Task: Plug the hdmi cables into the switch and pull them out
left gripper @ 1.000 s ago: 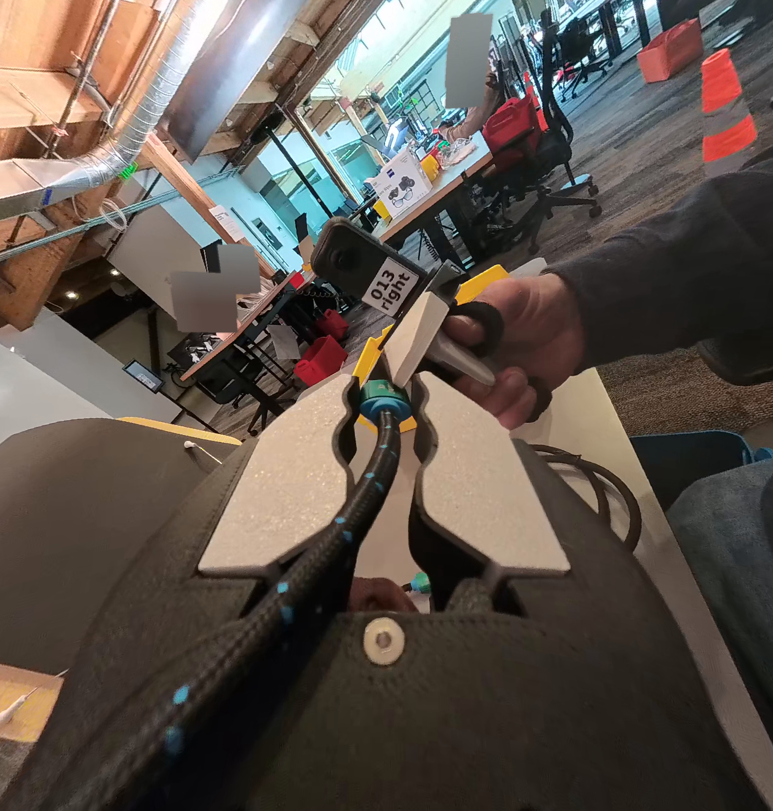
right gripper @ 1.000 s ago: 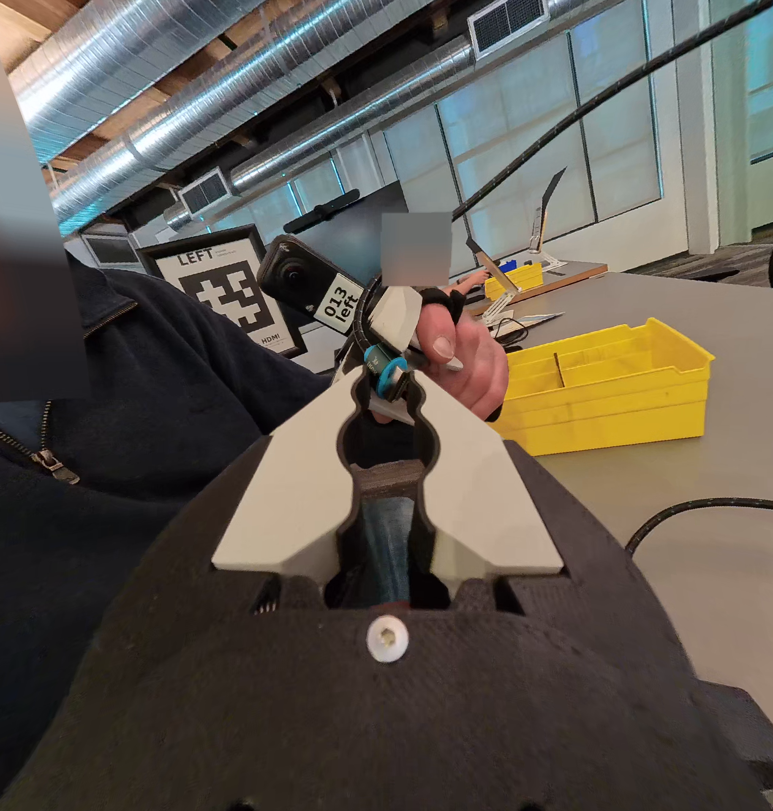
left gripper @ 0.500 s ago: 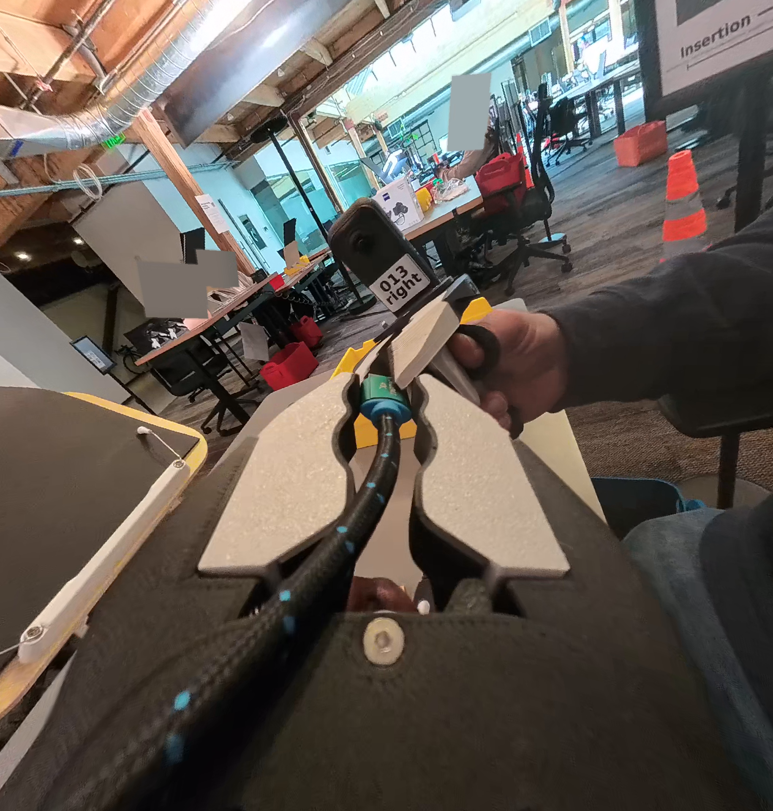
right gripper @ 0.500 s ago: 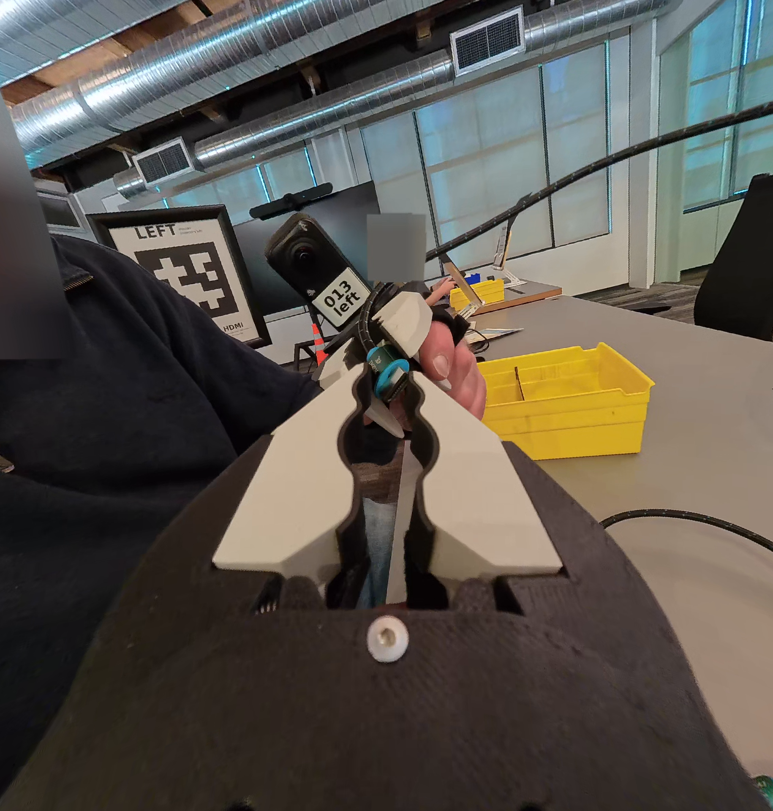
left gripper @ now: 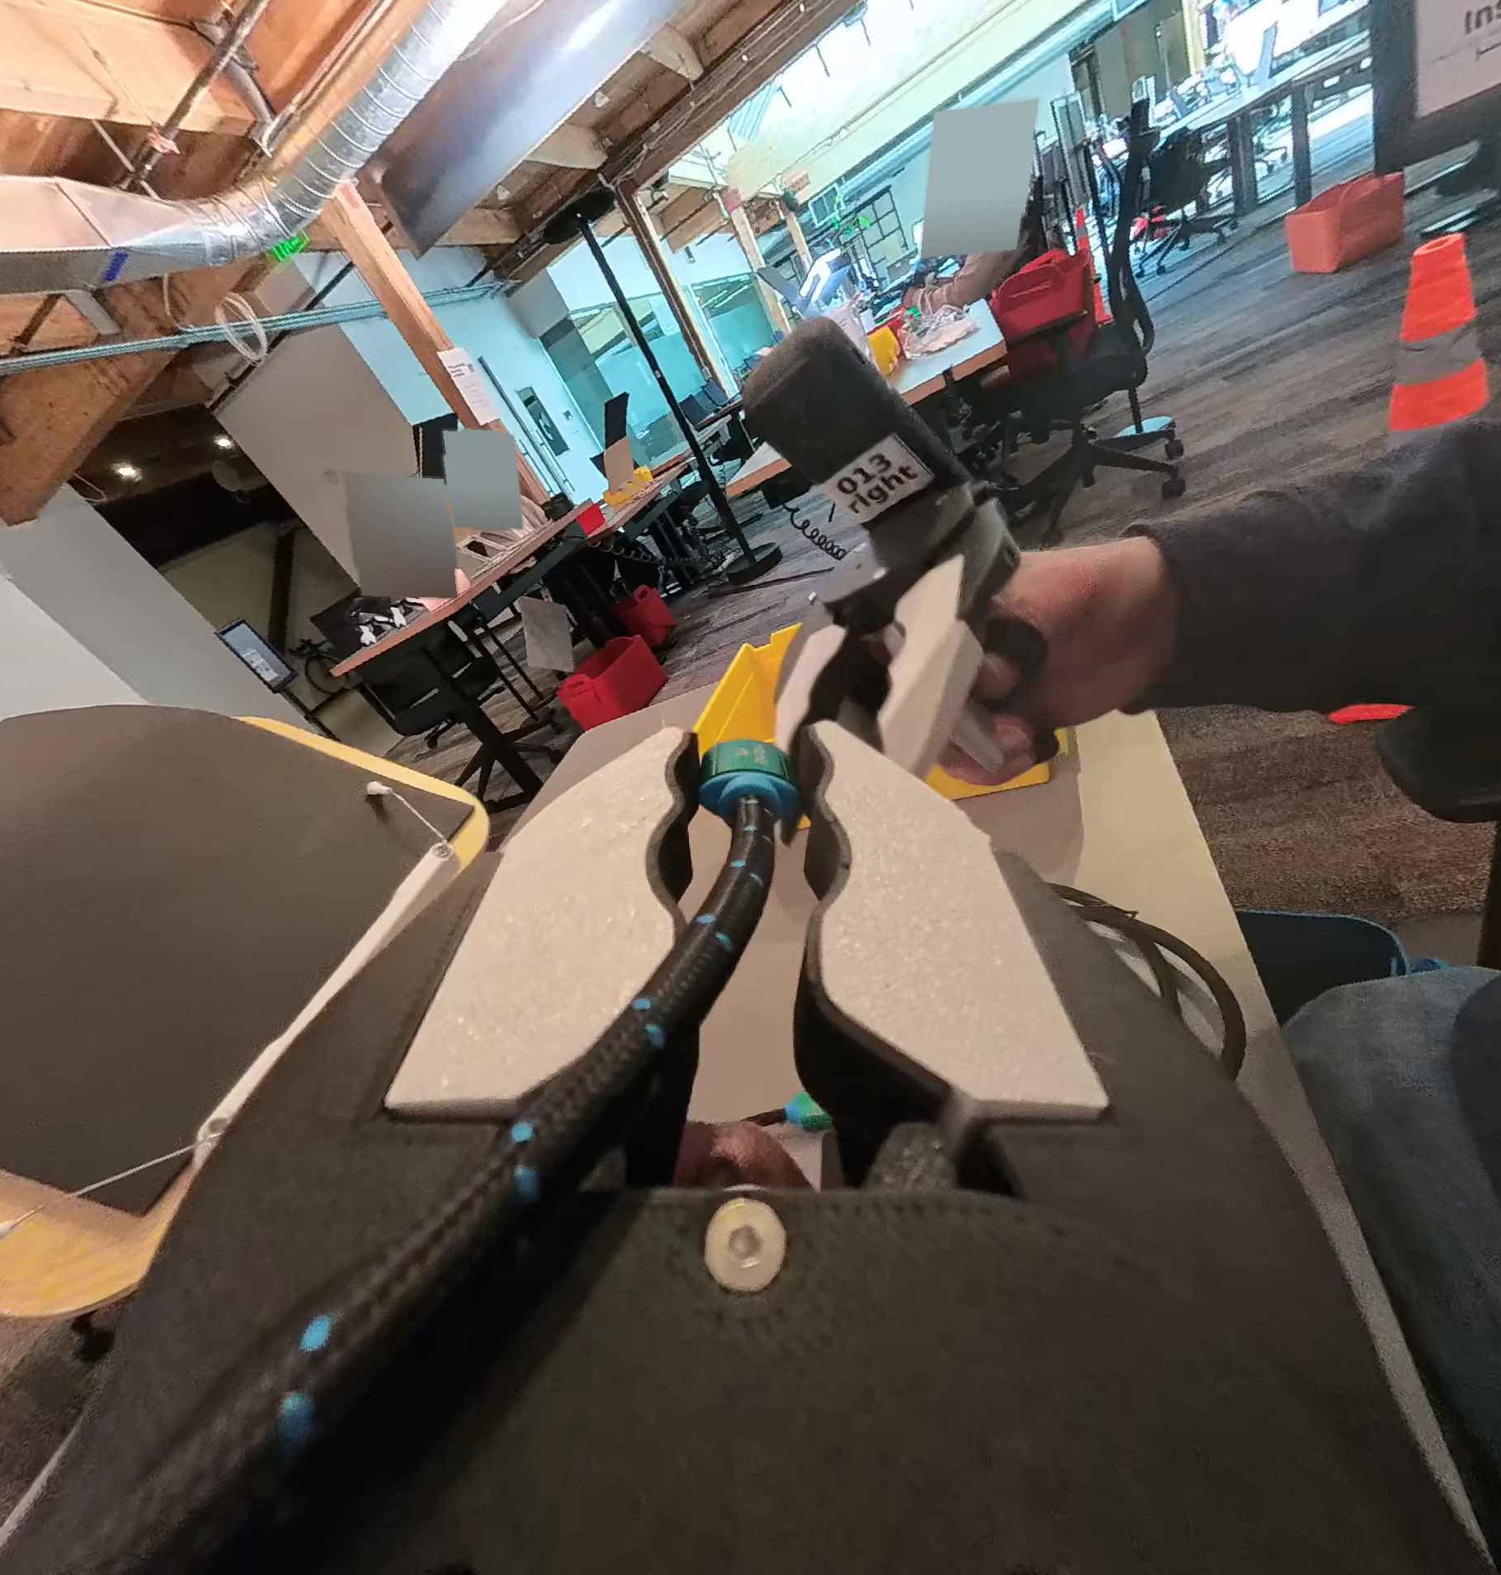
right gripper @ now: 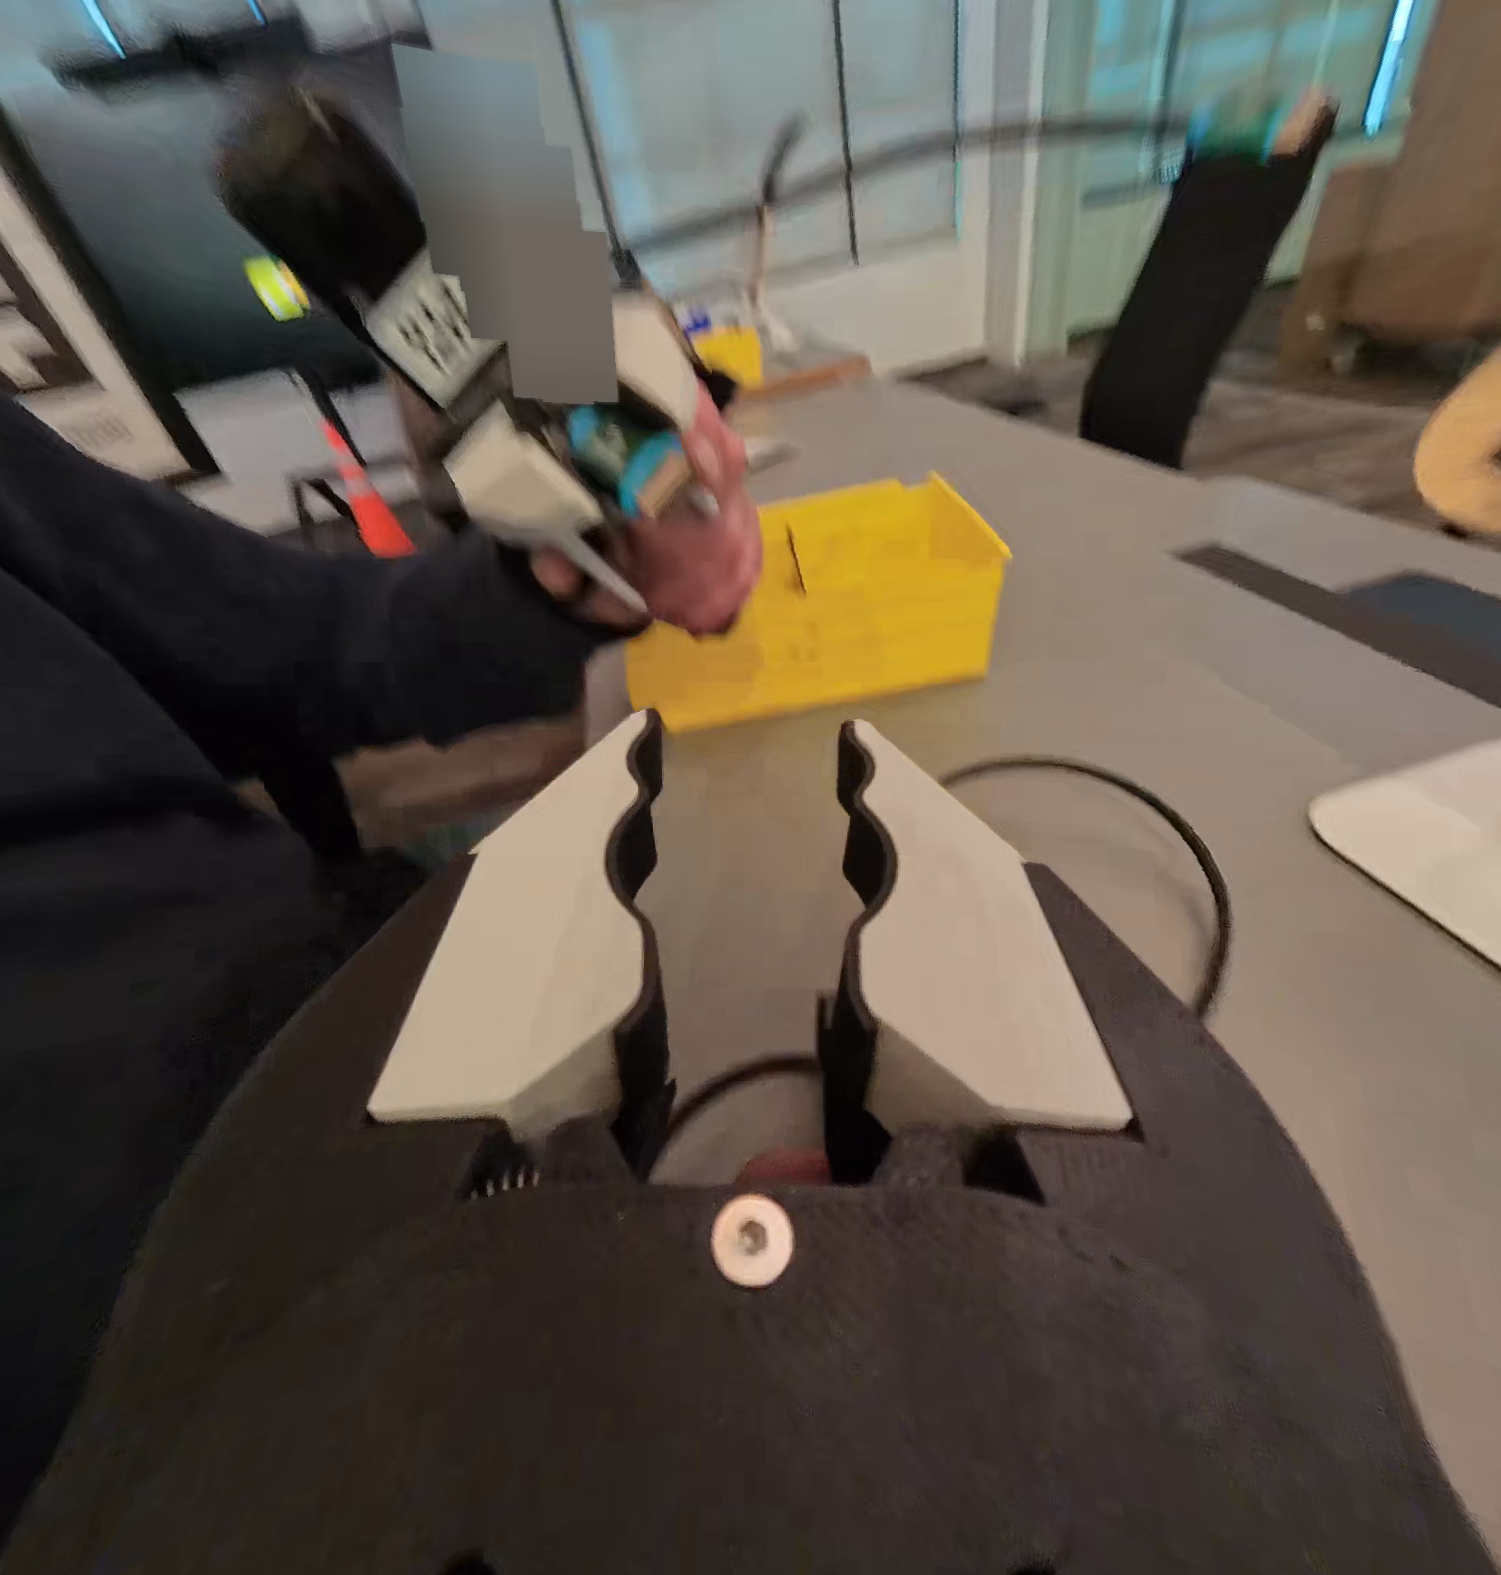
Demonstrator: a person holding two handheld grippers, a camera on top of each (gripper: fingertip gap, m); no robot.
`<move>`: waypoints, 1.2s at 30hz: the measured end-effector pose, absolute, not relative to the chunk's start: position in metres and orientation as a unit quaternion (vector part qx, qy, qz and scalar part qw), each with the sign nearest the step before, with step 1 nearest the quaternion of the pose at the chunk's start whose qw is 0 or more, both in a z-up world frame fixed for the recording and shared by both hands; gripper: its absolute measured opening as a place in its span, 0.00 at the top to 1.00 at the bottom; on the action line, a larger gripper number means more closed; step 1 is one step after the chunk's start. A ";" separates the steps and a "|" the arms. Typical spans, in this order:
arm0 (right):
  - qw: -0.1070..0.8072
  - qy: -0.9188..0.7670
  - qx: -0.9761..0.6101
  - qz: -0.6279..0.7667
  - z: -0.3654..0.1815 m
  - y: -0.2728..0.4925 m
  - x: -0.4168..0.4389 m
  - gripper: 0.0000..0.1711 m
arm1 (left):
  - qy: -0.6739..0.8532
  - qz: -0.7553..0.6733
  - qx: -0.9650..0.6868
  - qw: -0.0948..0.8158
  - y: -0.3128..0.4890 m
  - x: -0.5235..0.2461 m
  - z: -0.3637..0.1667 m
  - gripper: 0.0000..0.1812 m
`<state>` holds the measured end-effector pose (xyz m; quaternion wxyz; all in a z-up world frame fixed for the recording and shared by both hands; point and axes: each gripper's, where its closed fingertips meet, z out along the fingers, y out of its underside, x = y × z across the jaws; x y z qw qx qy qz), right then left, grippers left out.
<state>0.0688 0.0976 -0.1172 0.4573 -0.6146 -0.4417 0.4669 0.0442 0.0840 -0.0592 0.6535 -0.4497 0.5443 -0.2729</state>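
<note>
While the left gripper clamps the braided HDMI cable by its rigid teal plug, right gripper gapes empty; cord looks light, floppy.

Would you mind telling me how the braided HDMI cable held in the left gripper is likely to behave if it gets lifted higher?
The braided cable arcs smoothly from the left gripper, so it is probably springy, not limp. Its trailing length will likely drag and tug sideways. The ribbed teal plug collar should resist slipping.
</note>
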 end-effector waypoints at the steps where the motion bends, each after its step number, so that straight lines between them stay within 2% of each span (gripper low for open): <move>1: 0.447 -0.457 -0.632 0.438 -0.129 0.100 0.069 0.74 | 0.543 -0.272 -0.451 0.654 0.085 0.043 -0.058 0.88; 5: 0.399 -0.490 -0.701 0.331 -0.182 0.115 0.067 0.71 | 0.541 -0.264 -0.456 0.655 0.090 0.040 -0.058 0.88; 9: 0.361 -0.498 -0.742 0.266 -0.221 0.131 0.063 0.77 | 0.542 -0.261 -0.459 0.654 0.090 0.040 -0.058 0.88; 16: 0.249 -0.529 -0.790 0.183 -0.288 0.137 0.081 0.77 | 0.540 -0.261 -0.461 0.654 0.092 0.039 -0.058 0.88; 24: 0.196 -0.552 -0.790 0.182 -0.313 0.128 0.082 0.72 | 0.542 -0.260 -0.463 0.651 0.092 0.040 -0.060 0.88; 31: 0.185 -0.581 -0.774 0.169 -0.320 0.121 0.083 0.69 | 0.542 -0.260 -0.464 0.651 0.091 0.041 -0.061 0.88; 33: 0.166 -0.613 -0.759 0.142 -0.331 0.114 0.087 0.61 | 0.543 -0.261 -0.463 0.651 0.091 0.041 -0.061 0.88; 36: 0.173 -0.621 -0.753 0.130 -0.330 0.117 0.086 0.63 | 0.543 -0.261 -0.462 0.651 0.091 0.041 -0.062 0.88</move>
